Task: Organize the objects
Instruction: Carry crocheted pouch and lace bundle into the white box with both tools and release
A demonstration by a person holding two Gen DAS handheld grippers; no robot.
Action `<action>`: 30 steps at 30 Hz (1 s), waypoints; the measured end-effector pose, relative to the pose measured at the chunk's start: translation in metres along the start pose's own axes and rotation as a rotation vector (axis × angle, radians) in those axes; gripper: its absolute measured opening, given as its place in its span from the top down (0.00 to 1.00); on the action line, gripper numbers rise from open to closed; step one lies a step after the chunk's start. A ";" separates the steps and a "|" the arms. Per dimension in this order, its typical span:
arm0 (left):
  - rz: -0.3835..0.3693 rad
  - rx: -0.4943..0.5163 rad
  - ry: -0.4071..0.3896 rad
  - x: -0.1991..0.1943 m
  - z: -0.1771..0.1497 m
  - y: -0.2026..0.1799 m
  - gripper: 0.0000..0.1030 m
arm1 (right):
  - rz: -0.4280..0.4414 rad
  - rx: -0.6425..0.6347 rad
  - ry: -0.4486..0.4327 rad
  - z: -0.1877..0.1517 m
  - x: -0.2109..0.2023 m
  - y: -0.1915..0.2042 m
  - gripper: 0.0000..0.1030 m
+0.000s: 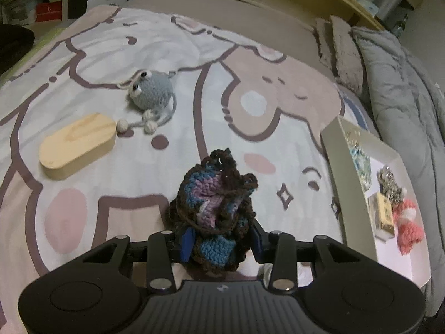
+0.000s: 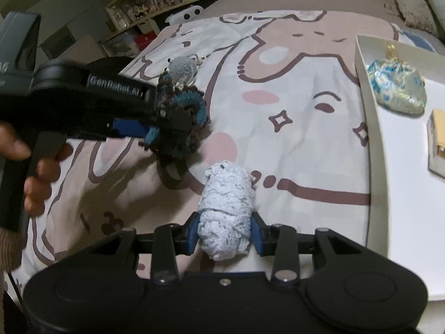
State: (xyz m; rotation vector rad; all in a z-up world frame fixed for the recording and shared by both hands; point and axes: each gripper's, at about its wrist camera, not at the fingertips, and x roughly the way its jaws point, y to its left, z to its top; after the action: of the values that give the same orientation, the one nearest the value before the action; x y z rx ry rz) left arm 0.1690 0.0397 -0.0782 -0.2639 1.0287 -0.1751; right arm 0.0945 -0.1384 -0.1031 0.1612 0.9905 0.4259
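"GenRobot.AI" marks the left gripper (image 2: 167, 117), fingers clamping dark crochet (image 1: 214, 208); right gripper (image 2: 225, 236) pinches white crochet (image 2: 225, 211).

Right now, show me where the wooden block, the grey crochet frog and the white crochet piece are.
wooden block (image 1: 78, 146), left wrist view, middle of its flat top face.
grey crochet frog (image 1: 154, 90), left wrist view, centre of its round body.
white crochet piece (image 2: 225, 211), right wrist view, mid-body between the blue pads.
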 end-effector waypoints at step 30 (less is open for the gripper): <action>-0.169 0.029 -0.235 -0.070 0.017 -0.041 0.60 | -0.102 0.045 -0.373 0.051 -0.121 -0.055 0.64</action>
State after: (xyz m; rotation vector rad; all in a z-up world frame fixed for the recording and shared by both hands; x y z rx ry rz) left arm 0.1476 0.0212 -0.0001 -0.3370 0.7707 -0.3040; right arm 0.0952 -0.2356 0.0009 0.2207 0.6387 0.2669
